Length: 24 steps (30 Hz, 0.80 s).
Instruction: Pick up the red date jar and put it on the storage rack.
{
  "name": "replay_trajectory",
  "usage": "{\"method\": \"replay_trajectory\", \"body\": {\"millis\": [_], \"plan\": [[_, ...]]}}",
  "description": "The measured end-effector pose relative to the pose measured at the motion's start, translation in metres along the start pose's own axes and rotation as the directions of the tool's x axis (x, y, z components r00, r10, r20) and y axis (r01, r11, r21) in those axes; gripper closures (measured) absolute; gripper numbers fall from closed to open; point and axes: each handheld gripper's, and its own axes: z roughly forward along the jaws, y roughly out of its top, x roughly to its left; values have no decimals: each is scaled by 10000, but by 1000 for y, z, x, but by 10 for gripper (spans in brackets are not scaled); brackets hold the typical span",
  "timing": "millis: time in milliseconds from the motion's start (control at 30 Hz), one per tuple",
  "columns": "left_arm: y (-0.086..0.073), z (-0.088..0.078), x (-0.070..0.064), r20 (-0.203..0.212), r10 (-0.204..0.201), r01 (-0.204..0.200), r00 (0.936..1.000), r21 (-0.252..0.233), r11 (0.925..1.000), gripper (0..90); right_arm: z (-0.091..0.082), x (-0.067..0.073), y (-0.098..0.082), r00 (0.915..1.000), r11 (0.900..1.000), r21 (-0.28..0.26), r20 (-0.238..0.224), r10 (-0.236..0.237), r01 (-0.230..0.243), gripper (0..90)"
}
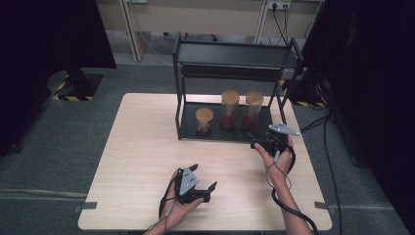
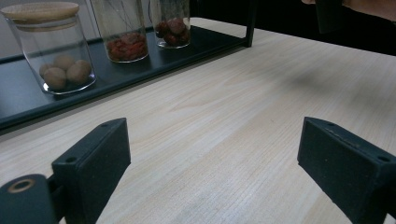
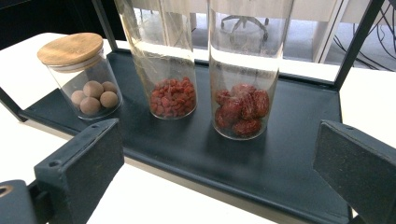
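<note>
**Right tongs face the jars; left hangs back on bare table**

Right gripper (image 3: 219, 172): jaws spread wide, nothing between them. In its own view I look straight onto the lower shelf (image 3: 280, 158) of the black rack, the gripper sitting just at its front edge. Dead ahead, slightly right of centre, stands the tall jar of dark red fruit (image 3: 243, 79); the tall jar of small red berries (image 3: 169, 70) is just beside it to the left, and the short jar with the wooden lid (image 3: 84, 77) sits farther left, apart from the other two. All three stand upright, long axes vertical, so I judge a level, side-on closure suits them.

Left gripper (image 1: 195, 186): jaws also wide and empty, resting low over the table (image 1: 142, 147) near my edge, well apart from the rack.

Judgement: the right hand is clearly the nearer one, and the dark-fruit jar lies most squarely between its jaws' line of travel. A short forward push would bracket it.
</note>
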Motion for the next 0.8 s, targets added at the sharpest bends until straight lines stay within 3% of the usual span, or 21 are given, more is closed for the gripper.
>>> {"method": "replay_trajectory", "body": {"millis": [800], "plan": [[0, 0, 0, -11, -10, 10, 10000, 5, 10000, 89, -17, 5, -18, 9997, 9998, 120, -165, -172, 174, 24]]}}
